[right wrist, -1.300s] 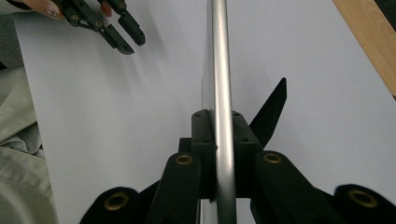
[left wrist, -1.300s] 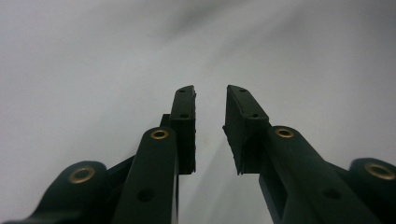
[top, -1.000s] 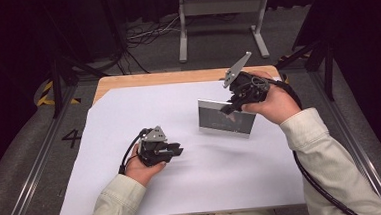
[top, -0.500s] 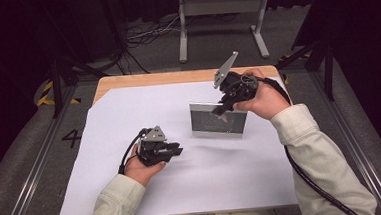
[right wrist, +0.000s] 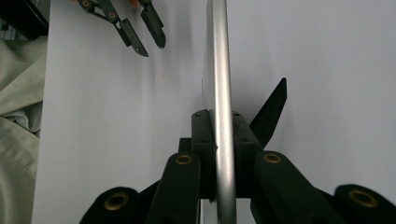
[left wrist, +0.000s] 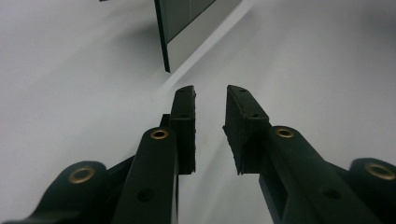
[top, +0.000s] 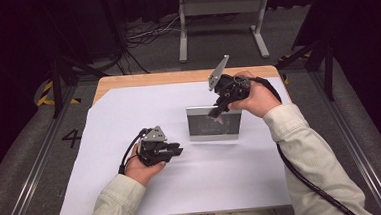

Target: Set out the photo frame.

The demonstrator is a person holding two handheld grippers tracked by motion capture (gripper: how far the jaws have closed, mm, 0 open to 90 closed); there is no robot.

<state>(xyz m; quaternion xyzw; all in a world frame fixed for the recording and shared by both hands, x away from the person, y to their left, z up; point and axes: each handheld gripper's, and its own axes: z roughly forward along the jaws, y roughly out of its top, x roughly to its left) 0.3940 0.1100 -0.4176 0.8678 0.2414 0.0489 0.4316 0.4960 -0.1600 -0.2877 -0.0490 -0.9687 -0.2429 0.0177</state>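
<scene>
Dark room with cables and a grey metal stand on the floor behind, and up front a wooden table (top: 127, 81) almost completely covered by a big white sheet (top: 129, 121) that works as the work surface.

The thing being handled is a flat rectangular picture frame with a silver metal border and dark glass (top: 214, 122). It stands upright on its long edge near the middle of the sheet, a bit toward the right and far side. The right gripper (top: 217, 108) comes down on it from above, and in the right gripper view its 2 black jaws are clamped on the thin silver top edge (right wrist: 219, 93), 1 pad on each face. A black prop leg (right wrist: 271, 112) sticks out behind the frame, so my guess is the pinch on the top rim is there to steady it or tip it while the leg finds its footing. Gripping the edge rather than the glass makes sense, less chance of slipping or smudging.

The left gripper (top: 177, 151) sits low on the sheet, just beside the frame's near left corner but not touching. Its jaws stand a narrow gap apart with nothing between them (left wrist: 210, 126), aimed at the frame's corner (left wrist: 166, 56). Looks like it's parked there ready to brace the bottom if needed.
</scene>
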